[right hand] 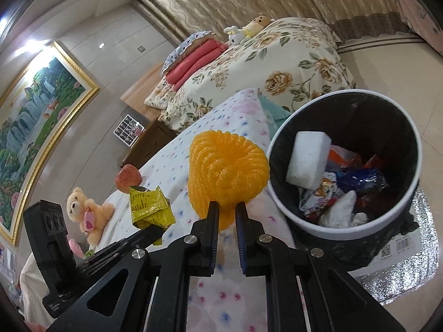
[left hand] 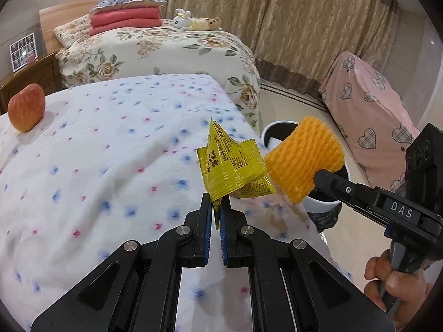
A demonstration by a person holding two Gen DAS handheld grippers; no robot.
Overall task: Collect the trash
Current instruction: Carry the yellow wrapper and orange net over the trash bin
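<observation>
A: Left gripper (left hand: 217, 204): jaws pinched tight on a corner of the yellow wrapper (left hand: 234, 171). Wrapper crumpled, black print on it, held up clear of the flowered bedspread (left hand: 110, 152).

B: Noted. Right gripper (right hand: 227, 210): jaws nearly closed, clamped on the lower edge of the orange foam net (right hand: 227, 166). Net stands above the fingers, open end towards the camera.

A: Position of the two loads?

B: Side by side over the edge of the bed, wrapper left of the net, close together. In the left wrist view they look almost touching; contact unclear.

A: Trash bin (right hand: 288, 207)?

B: On the floor just beside the bed, white outside, black liner. Holds a white foam block (right hand: 307, 160) and coloured packets. Net is left of its rim, not over the opening.

A: Other items: an apple (left hand: 26, 108) on the bedspread, far side, well apart from both grippers.
</observation>
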